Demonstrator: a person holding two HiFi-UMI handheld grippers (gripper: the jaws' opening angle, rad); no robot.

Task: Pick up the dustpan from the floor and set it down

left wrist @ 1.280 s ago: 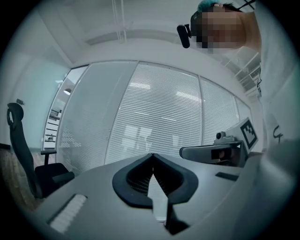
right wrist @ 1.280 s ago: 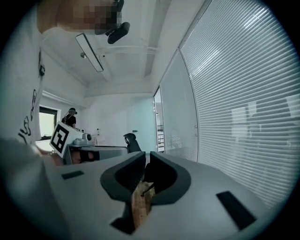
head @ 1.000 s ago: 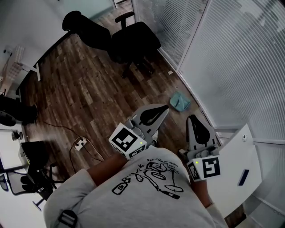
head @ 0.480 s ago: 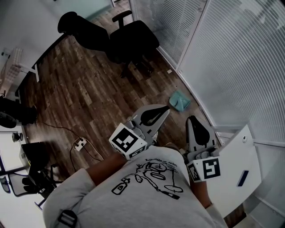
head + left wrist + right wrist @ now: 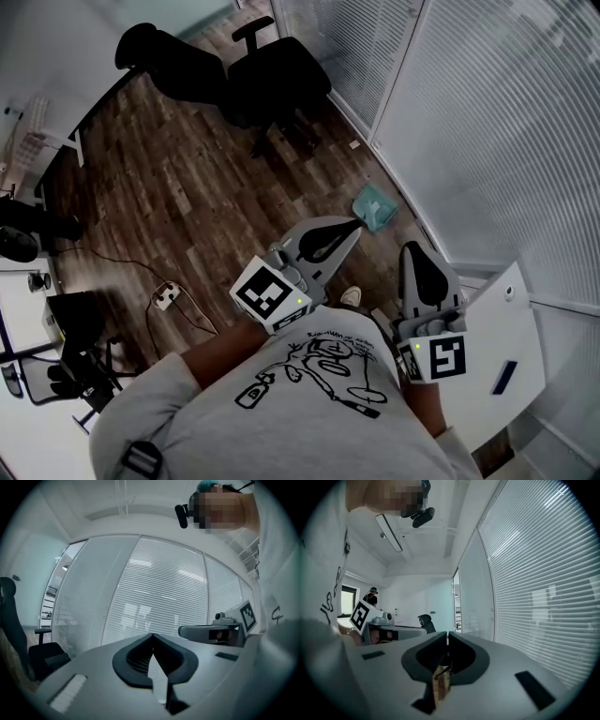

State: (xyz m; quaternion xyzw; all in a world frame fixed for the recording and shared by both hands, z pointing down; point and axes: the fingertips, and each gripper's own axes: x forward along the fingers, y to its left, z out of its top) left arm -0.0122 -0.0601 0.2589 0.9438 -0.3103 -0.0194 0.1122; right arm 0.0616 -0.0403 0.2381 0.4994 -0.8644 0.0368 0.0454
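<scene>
A small teal dustpan (image 5: 375,207) lies on the wood floor beside the blind-covered glass wall. In the head view my left gripper (image 5: 352,226) is held level with its tip just short of the dustpan and well above the floor. Its jaws are shut and empty, and in the left gripper view (image 5: 152,635) the tips meet. My right gripper (image 5: 416,247) is held to the right, near the wall. Its jaws have just closed fully with nothing between them, and the tips touch in the right gripper view (image 5: 447,633). Neither gripper view shows the dustpan.
Two black office chairs (image 5: 279,80) (image 5: 164,58) stand farther along the floor. A power strip (image 5: 169,299) with its cable lies at the left. A white panel (image 5: 502,347) stands at my right by the blinds (image 5: 487,122). My shoe (image 5: 352,296) shows below the left gripper.
Both grippers and the person have moved forward toward the dustpan. The dustpan now sits closer to the left gripper's tip, and a shoe has come into view.
</scene>
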